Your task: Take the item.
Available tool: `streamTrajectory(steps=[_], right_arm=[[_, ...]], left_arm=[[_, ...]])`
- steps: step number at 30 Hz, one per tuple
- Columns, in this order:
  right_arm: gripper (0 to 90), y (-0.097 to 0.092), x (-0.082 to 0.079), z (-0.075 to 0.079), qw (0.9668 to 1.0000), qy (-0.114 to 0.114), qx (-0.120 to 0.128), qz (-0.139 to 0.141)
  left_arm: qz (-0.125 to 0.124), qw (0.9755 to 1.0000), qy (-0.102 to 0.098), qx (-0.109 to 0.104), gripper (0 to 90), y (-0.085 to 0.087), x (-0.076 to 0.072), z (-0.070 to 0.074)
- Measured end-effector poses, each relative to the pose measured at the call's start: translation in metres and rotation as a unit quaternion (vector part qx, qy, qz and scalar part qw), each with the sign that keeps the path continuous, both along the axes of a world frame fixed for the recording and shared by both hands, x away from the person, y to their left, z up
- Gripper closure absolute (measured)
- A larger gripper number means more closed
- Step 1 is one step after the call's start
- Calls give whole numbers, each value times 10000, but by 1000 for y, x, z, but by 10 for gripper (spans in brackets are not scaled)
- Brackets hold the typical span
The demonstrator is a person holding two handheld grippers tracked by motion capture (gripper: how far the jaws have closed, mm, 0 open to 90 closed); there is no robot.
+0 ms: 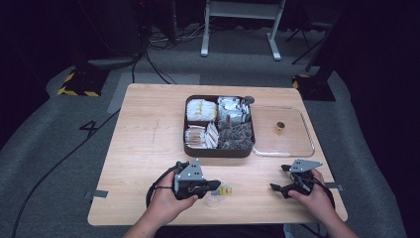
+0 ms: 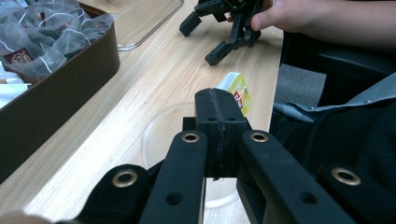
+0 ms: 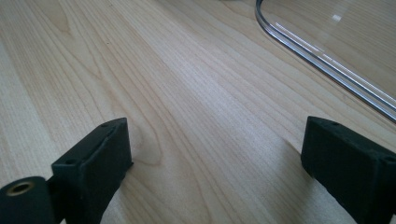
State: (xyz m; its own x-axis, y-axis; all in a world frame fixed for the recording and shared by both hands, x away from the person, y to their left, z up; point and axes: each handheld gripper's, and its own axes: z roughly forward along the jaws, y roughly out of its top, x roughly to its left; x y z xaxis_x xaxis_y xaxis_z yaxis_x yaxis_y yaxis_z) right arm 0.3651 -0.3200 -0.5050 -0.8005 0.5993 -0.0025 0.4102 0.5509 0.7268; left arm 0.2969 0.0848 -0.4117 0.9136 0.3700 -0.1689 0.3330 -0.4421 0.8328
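While a person's hands rest at the near edge of the wooden table (image 1: 148, 144), the left gripper (image 1: 216, 186) lies low over a small clear dish (image 2: 161, 135), its two black jaws pressed flat together with nothing visible between the pads. Just past the jaw tips — on the dish's right side in the high view — sits a small yellow packet (image 2: 238, 91) with red print, touching or nearly touching the dish rim; whether the jaw tips touch it cannot be told. To the right, well apart from the left one, the right gripper (image 1: 280, 178) is held against the tabletop with its jaws spread wide, bare wood between them. Farther in, a clear rectangular lid (image 1: 307, 134) lies flat on the right half of the table, a small dark round knob (image 1: 280, 126) at its middle, its curved edge running just beyond the right gripper's jaws. Touching the lid's left edge stands a dark brown compartment box (image 1: 190, 148) — four sections holding pale, silver and brownish sachets, mesh tea bags in the near right one. Beyond the table, grey floor and cables.
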Motion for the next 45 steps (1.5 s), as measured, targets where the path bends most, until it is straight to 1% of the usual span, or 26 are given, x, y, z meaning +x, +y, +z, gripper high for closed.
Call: streamTrajectory(steps=[1, 3, 4, 5, 6, 9, 10, 11, 15, 19, 21, 22, 23, 25, 26, 27, 28, 29, 30, 31, 34, 37, 40, 43, 44, 45], right_arm=[[86, 0, 0, 0, 10000, -1, -3, -1], [86, 0, 0, 0, 10000, 1, 0, 0], [86, 0, 0, 0, 10000, 0, 0, 0], [86, 0, 0, 0, 10000, 1, -1, 1], [86, 0, 0, 0, 10000, -1, -1, 1], [86, 0, 0, 0, 10000, 0, -1, 0], [86, 0, 0, 0, 10000, 0, -1, 1], [86, 0, 0, 0, 10000, 1, 0, 0], [86, 0, 0, 0, 10000, 0, 0, 0], [86, 0, 0, 0, 10000, -1, -1, 2], [86, 0, 0, 0, 10000, 0, 0, 0], [86, 0, 0, 0, 10000, 0, 0, 0], [86, 0, 0, 0, 10000, -1, -1, 1], [86, 0, 0, 0, 10000, -1, -1, 1], [86, 0, 0, 0, 10000, 0, 0, 1], [86, 0, 0, 0, 10000, 0, -1, 1], [86, 0, 0, 0, 10000, -2, -2, 1], [86, 0, 0, 0, 10000, -2, -2, 1], [86, 0, 0, 0, 10000, -1, -1, 0], [86, 0, 0, 0, 10000, -1, -2, -2], [86, 0, 0, 0, 10000, 0, -2, -2], [86, 0, -1, 0, 10000, -11, -5, -23], [86, 0, -1, 0, 10000, -10, -8, -27], [85, 0, -1, 0, 10000, -12, -9, -30], [85, 0, -1, 0, 10000, -12, -9, -30], [85, 0, -1, 0, 10000, -10, -8, -29]], left_arm=[[0, 10000, 50, 20, 900, 1, 0, -1], [1, 10000, 61, 21, 899, 2, 0, -1], [13, 10000, 88, -13, 899, 3, 1, -2], [28, 9999, 130, -60, 884, 4, 1, -3], [60, 10000, 60, -23, 815, 5, 2, -3], [40, 9999, 115, -28, 802, 4, 2, -4], [35, 9999, 113, -38, 755, 2, 3, -5], [41, 9999, 108, -21, 734, 2, 3, -5], [72, 9999, 100, -17, 711, 3, 4, -6], [157, 9998, 82, -58, 651, 5, 6, -5], [167, 9998, 82, -42, 601, 5, 6, -5], [172, 9998, 56, -44, 601, 5, 7, -5], [242, 9997, -1, -47, 548, 4, 8, -3], [305, 9995, 13, -65, 472, 4, 9, -2], [375, 9993, -11, -56, 472, 4, 10, -1], [434, 9990, -64, -31, 436, 4, 10, 0], [567, 9983, -148, 69, 416, 5, 11, 2], [567, 9983, -148, 69, 404, 5, 11, 2], [662, 9973, -243, 201, 395, 8, 11, 4], [693, 9970, -244, 225, 390, 9, 10, 5], [753, 9965, -262, 235, 384, 14, 10, 7], [978, 9942, -336, 293, 372, 28, 7, 11], [1074, 9933, -315, 293, 378, 36, 5, 13], [1296, 9903, -387, 317, 371, 51, 1, 17], [1296, 9903, -387, 317, 364, 51, 1, 17], [1413, 9886, -394, 343, 359, 58, 0, 17]])
